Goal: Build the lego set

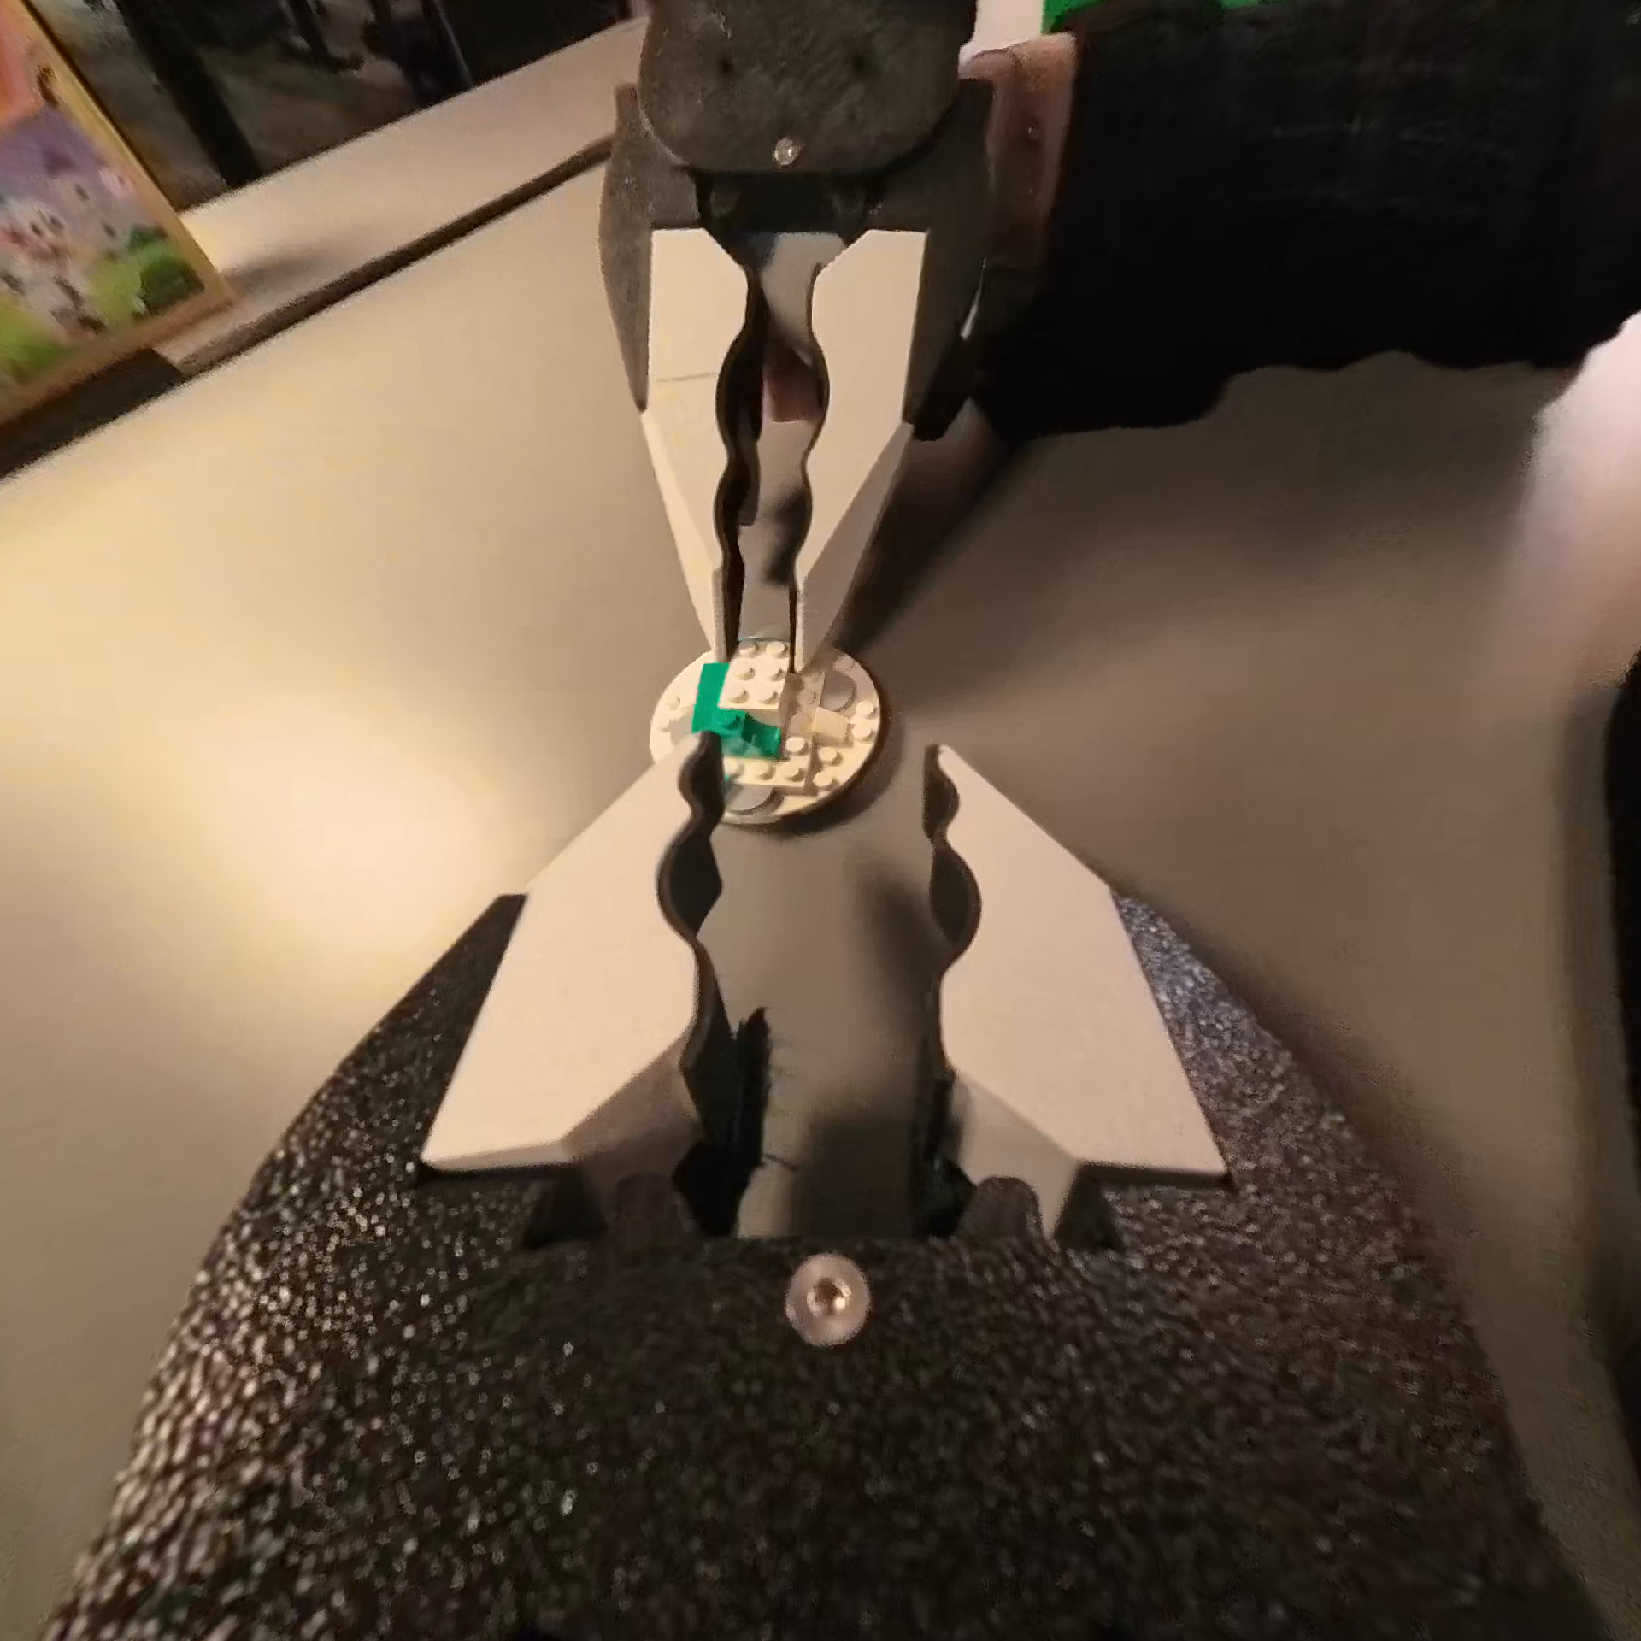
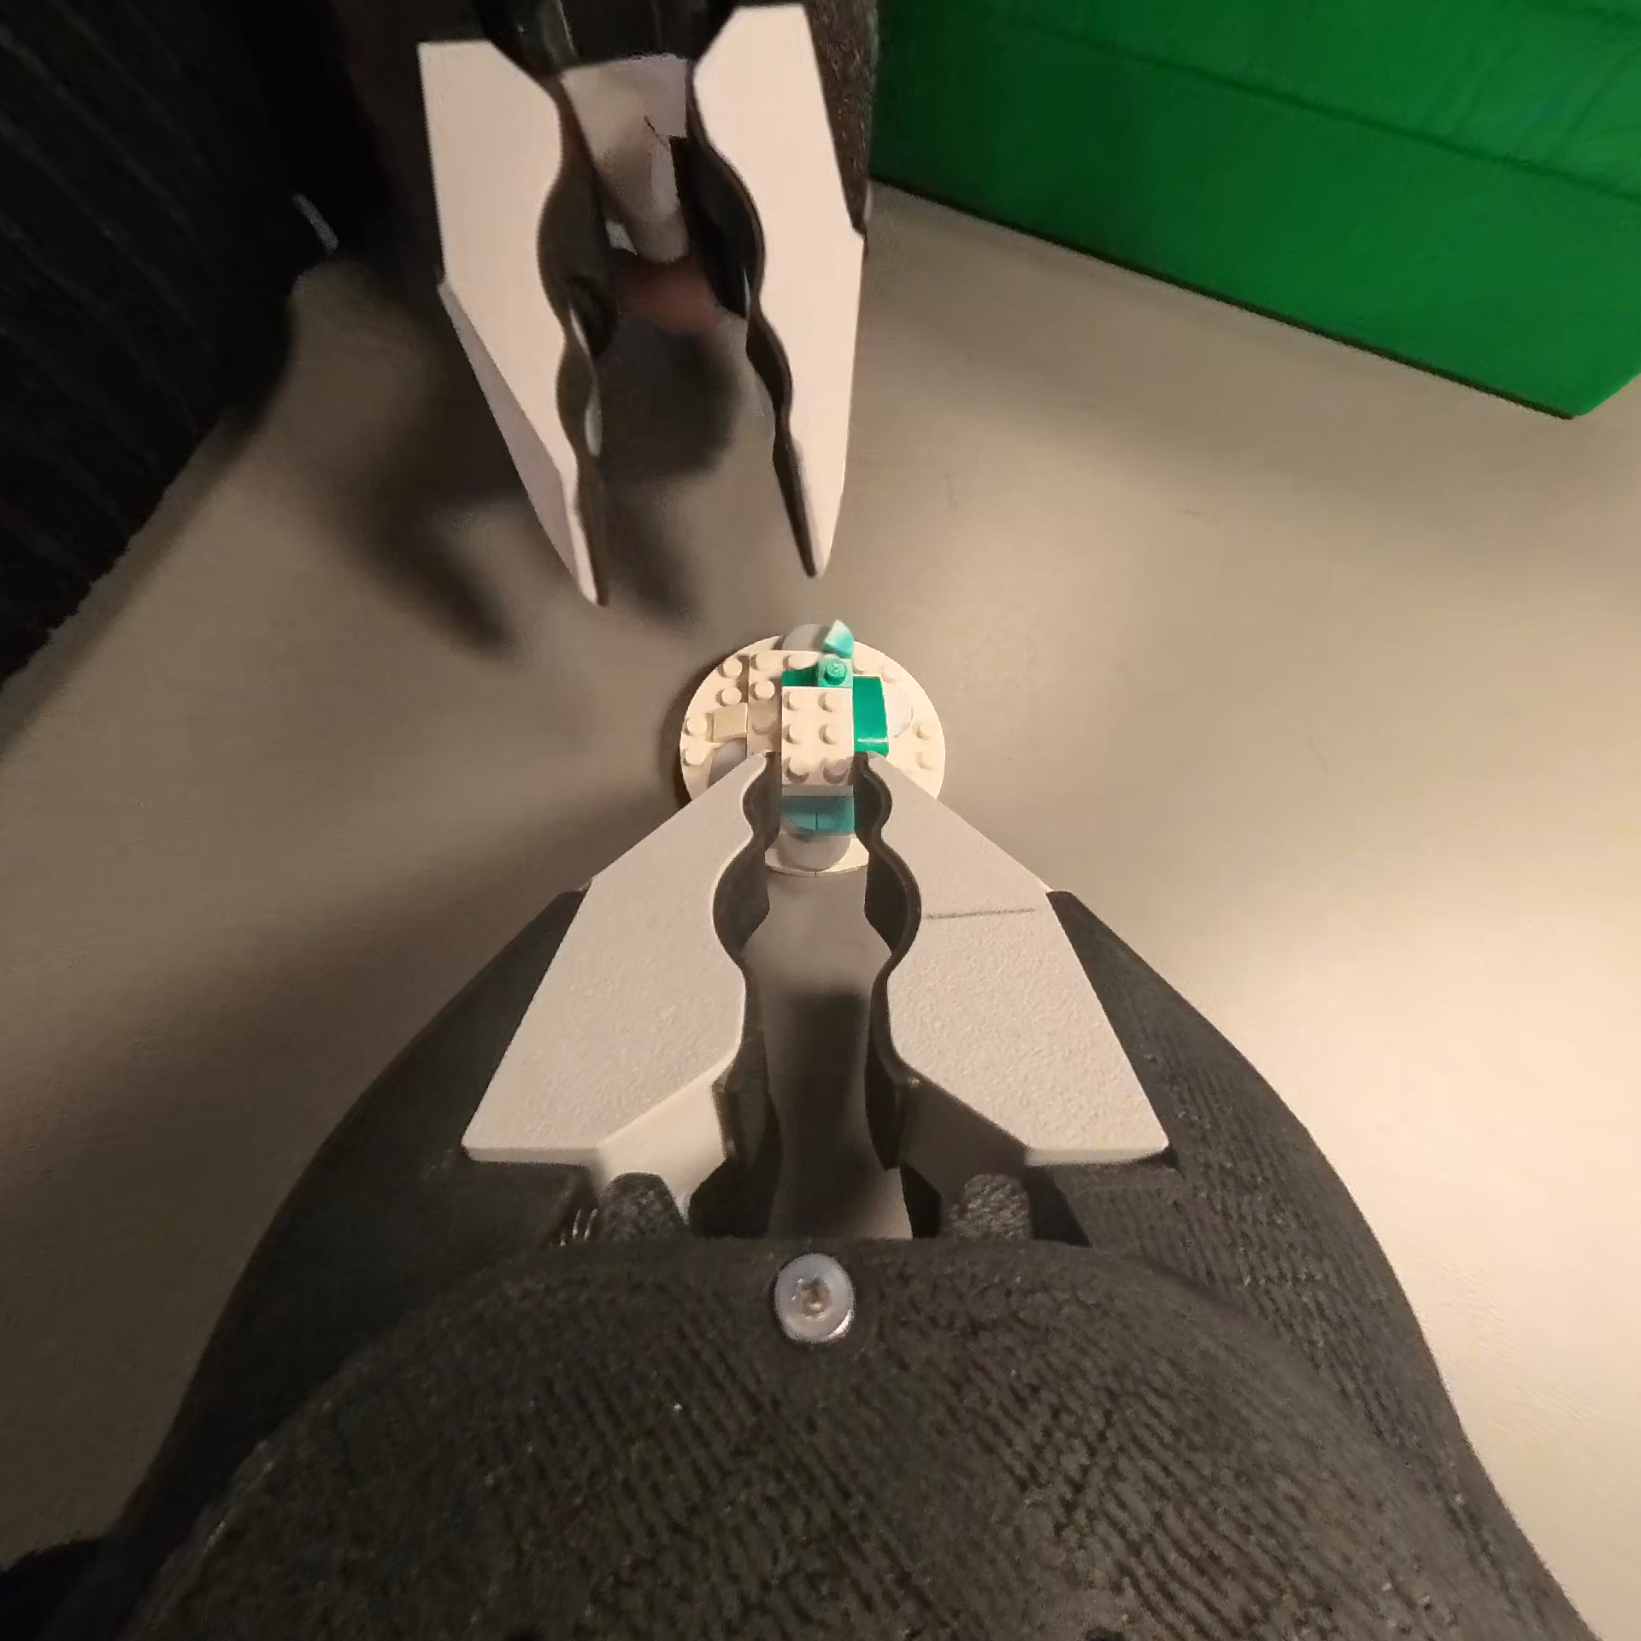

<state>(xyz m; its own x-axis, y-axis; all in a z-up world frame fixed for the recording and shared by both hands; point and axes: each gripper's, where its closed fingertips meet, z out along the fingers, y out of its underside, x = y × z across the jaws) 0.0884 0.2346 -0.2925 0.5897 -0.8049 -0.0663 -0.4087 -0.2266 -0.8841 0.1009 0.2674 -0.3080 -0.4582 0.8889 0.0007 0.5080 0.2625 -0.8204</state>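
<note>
Left tool: nearest the left wrist camera, its two pale fingers spread wide with nothing between them; the left fingertip sits at the near-left edge of the round plate, by the green brick, while the right fingertip stands clear of the plate's right side.
Right tool: nearest the right wrist camera, fingers drawn in narrowly around the near end of the white brick stack, one tip at each side of it; whether they press it firmly cannot be told.
Right tool, seen from the left wrist view: reaches in from the far side, tips down on the far end of the stack.
Left tool, seen from the right wrist view: blurred, hanging just beyond the plate's far-left edge, not touching it, fingers apart.
Lego model: in the middle of the surface, between the two tools.
Round plate: white, studded, flat on the surface.
White brick stack: long axis runs from the right tool toward the left tool, studs up.
Green brick: on the stack's right side in the right wrist view.
Surface: pale grey.
Green block: at the far right edge.
Picture box: standing at the far left of the left wrist view.
</note>
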